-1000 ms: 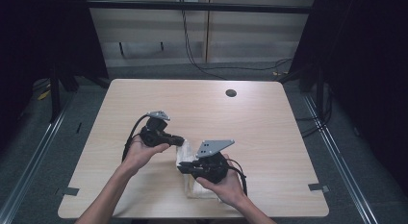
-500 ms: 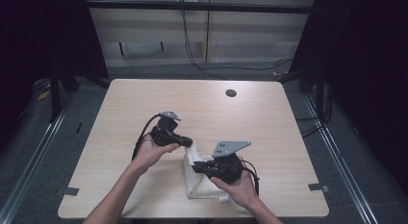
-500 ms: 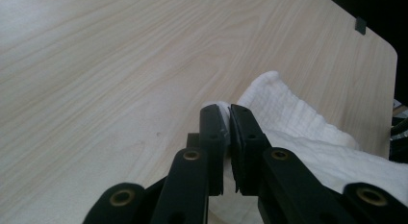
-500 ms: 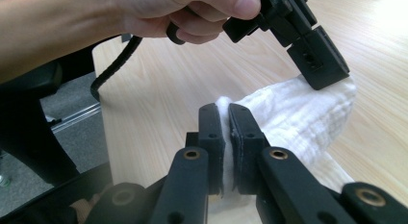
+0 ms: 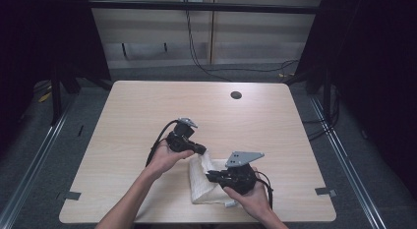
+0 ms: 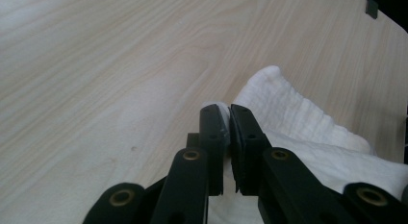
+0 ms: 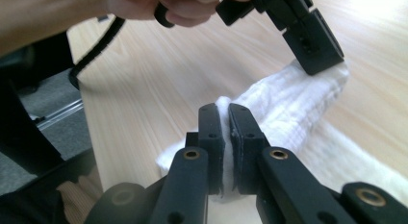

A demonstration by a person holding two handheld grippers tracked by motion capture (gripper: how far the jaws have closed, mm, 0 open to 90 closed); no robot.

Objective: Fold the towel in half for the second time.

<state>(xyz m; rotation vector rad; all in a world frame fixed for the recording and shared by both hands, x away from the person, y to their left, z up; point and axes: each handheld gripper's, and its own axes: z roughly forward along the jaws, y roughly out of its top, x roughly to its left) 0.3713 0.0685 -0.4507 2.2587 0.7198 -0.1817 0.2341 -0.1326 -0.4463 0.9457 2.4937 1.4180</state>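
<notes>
A white ribbed cloth (image 5: 204,182) lies bunched near the front edge of the light wood table (image 5: 137,111). My left gripper (image 5: 202,150) is shut on the cloth's far corner; in the left gripper view the black jaws (image 6: 227,119) pinch a thin white fold of the cloth (image 6: 298,118). My right gripper (image 5: 210,178) is shut on the cloth's near part; in the right gripper view a white edge of the cloth (image 7: 284,104) sits pressed between the jaws (image 7: 225,118). That view also has the left gripper (image 7: 312,41) clamped on the cloth's far end.
A small round dark hole (image 5: 236,95) marks the table's far right part. Two grey tape marks (image 5: 69,195) (image 5: 325,191) sit near the front corners. Black cables trail from both grippers. Grey floor and metal rails surround the table.
Both hands have moved right across the table and slightly down, carrying the cloth with them. Both grippers stay shut on it.
</notes>
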